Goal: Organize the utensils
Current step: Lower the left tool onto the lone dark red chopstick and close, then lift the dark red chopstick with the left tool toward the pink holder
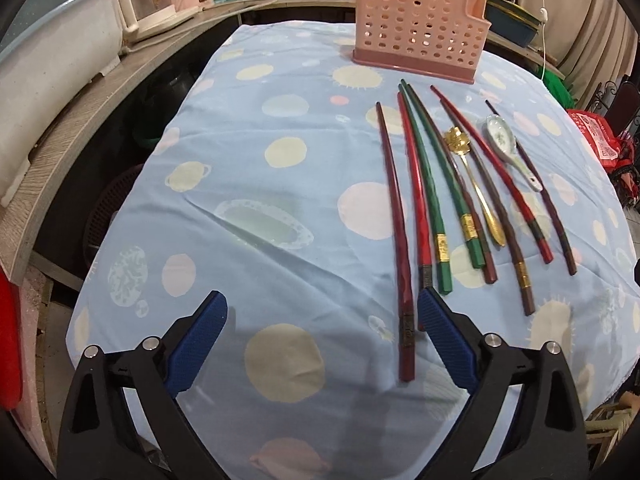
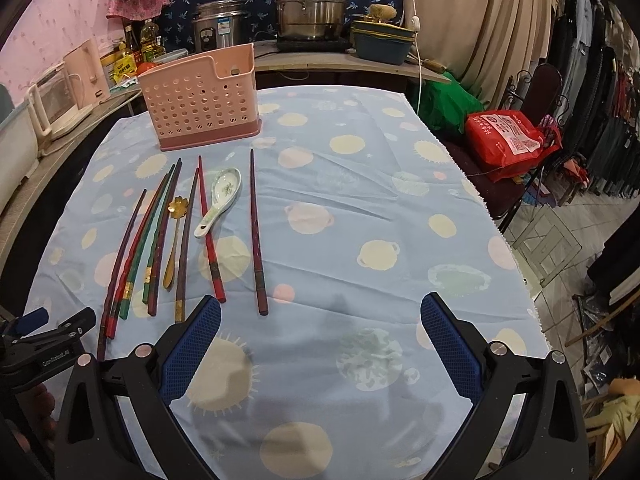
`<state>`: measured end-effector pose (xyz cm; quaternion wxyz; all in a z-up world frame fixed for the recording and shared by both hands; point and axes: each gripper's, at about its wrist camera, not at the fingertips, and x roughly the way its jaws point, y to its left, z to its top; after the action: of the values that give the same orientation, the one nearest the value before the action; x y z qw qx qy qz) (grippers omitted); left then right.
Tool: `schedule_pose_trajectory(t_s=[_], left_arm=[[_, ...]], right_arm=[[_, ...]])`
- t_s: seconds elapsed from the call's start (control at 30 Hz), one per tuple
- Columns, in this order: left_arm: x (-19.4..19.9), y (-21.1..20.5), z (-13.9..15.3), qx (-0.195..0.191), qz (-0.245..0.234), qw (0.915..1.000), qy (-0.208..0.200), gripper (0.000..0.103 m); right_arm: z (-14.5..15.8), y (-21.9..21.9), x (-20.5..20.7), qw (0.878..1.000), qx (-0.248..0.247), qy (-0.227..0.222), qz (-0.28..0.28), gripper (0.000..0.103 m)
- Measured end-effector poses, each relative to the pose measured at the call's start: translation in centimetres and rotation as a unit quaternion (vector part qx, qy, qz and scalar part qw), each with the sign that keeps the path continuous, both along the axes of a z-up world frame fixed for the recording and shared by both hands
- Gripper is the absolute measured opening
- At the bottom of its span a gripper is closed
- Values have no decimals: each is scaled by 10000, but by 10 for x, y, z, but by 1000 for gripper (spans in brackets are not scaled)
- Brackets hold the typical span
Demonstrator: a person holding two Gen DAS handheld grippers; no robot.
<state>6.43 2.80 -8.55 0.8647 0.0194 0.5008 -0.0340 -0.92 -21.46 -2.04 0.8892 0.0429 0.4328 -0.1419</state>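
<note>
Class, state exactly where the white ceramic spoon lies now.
In the right wrist view, the ceramic spoon lies on the tablecloth, its handle overlapping a red chopstick, before the pink holder.

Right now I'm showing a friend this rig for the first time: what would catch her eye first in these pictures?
Probably the row of red, green and dark chopsticks fanned out on the blue spotted tablecloth, with a white ceramic spoon and a gold spoon lying among them. Behind them stands the pink perforated utensil holder, and both the left gripper and the right gripper hang open in the foreground.
</note>
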Motion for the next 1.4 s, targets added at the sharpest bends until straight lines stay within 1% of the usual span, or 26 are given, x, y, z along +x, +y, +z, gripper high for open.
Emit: schedule_pose_trajectory(t_s=[0.03, 0.2, 0.3, 0.37, 0.43, 0.57, 0.67, 0.73, 0.77, 0.83, 0.87, 0.93, 1.0, 1.07, 1.13, 1.17, 1.23, 1.27, 1.33, 1.37, 1.4], left_arm=[[1, -1, -2, -10, -34, 10000, 18, 86], [0, -4, -6, -57, -188, 9998, 69, 85], [-2, -7, -11, -74, -287, 9995, 141, 81], [-5, -8, -15, -67, -348, 9992, 205, 78], [-9, -9, -16, 0, -392, 9991, 172, 78], [-9, -2, -17, -1, -314, 9994, 153, 76], [-7, 1, -16, -7, -263, 9996, 124, 68], [-8, 0, -14, -16, -323, 9994, 106, 59], [-7, -1, -14, -26, -353, 9993, 98, 57], [-7, -4, -13, -30, -431, 9990, 76, 45], [-6, -5, -12, -37, -456, 9989, 67, 42], [-5, -7, -11, -67, -490, 9988, 53, 24], [-2, -6, -11, -129, -477, 9988, 64, 11], [0, -5, -11, -188, -466, 9987, 84, 9], [2, -4, -11, -208, -454, 9987, 97, 7], [2, -4, -11, -226, -446, 9987, 103, 7], [4, -3, -11, -271, -432, 9986, 128, 7], [4, -3, -11, -288, -429, 9986, 134, 7], [5, -2, -11, -315, -425, 9985, 149, 7], [5, -2, -11, -324, -424, 9985, 152, 7], [5, -1, -11, -339, -418, 9984, 160, 7]], right_arm=[[-1, 1, 2, 10000, 1, 13, 11, 96], [-6, 3, 11, 10000, -2, 74, 65, 96], [-9, 4, 15, 9999, 12, 117, 90, 96], [-11, 5, 16, 9998, 15, 144, 99, 96], [-12, 6, 17, 9998, 16, 158, 108, 96], [-14, 7, 16, 9998, 35, 178, 117, 96], [-15, 7, 16, 9997, 56, 187, 142, 96], [-17, 8, 17, 9996, 61, 199, 178, 96], [-18, 9, 17, 9996, 74, 197, 198, 95], [-20, 9, 20, 9995, 87, 185, 221, 90], [-21, 8, 22, 9995, 97, 185, 231, 89], [-24, 7, 28, 9994, 134, 207, 241, 84], [-28, 6, 34, 9992, 169, 239, 270, 78], [-33, 7, 40, 9989, 199, 286, 322, 72], [-39, 8, 46, 9984, 226, 355, 373, 63], [-42, 8, 49, 9981, 252, 392, 395, 61], [-47, 9, 54, 9976, 302, 446, 439, 52], [-50, 10, 57, 9974, 308, 471, 455, 50], [-55, 11, 60, 9969, 319, 525, 483, 41], [-58, 11, 62, 9966, 337, 560, 494, 39], [-60, 11, 63, 9963, 360, 588, 507, 34]])
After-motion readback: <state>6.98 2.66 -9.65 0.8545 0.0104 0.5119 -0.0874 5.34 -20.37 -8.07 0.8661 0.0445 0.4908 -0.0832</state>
